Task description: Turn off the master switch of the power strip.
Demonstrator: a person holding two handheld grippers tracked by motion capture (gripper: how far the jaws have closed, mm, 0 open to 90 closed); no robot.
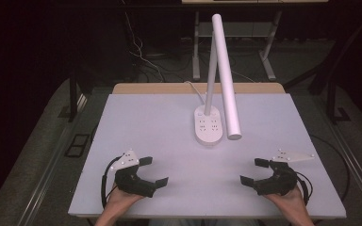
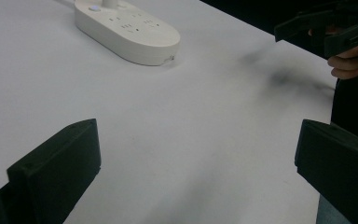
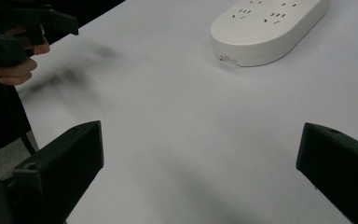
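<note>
**Both hand-held grippers open and empty, lamp untouched**

Left hand-held gripper: jaws spread wide, nothing between them, low over the near left part of the worktop. Right hand-held gripper: same, jaws wide and empty, near right. They face each other across bare surface, well apart.

Desk lamp stands mid-worktop, toward the far edge, well apart from both. Its white oval base has sockets in its top face; a thin upright stem rises from the far end, and the long tube head slopes down toward the near side, its tip hanging just right of the base. Cord runs off the back edge.

The step, as I read it, is an approach to the lamp. How to do it well:
- Pick one gripper for the moving part, the other to steady the base. The base looks light, and pushing on the head will likely tip or slide it.
- Right gripper is closer to the tube tip, so it suits the head. Come at it across the tube's width, not along it.
- Left gripper pins the base from its near-left rim; keep the pads off the sockets.
- Close slowly on the tube: it is round and smooth, so it can roll out.
- Stay clear of the cord.
</note>
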